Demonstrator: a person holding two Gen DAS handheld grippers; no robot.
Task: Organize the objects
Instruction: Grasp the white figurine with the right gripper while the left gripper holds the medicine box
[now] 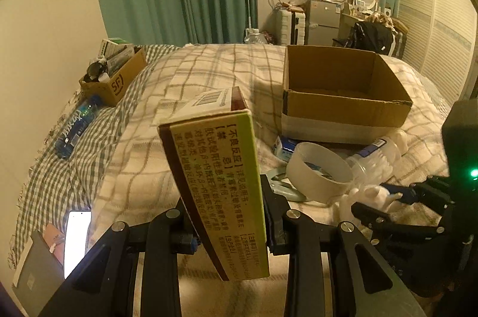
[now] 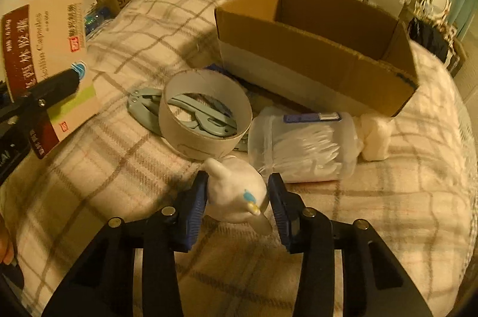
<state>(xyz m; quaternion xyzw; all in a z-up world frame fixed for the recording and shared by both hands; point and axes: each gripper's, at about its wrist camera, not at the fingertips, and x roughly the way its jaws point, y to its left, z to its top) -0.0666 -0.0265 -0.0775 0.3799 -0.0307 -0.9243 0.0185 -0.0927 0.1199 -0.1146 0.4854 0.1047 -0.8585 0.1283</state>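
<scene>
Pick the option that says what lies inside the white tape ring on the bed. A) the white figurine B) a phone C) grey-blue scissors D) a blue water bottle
C: in the right wrist view the handles of the grey-blue scissors show through the white tape ring, which lies over them on the bed.
</scene>
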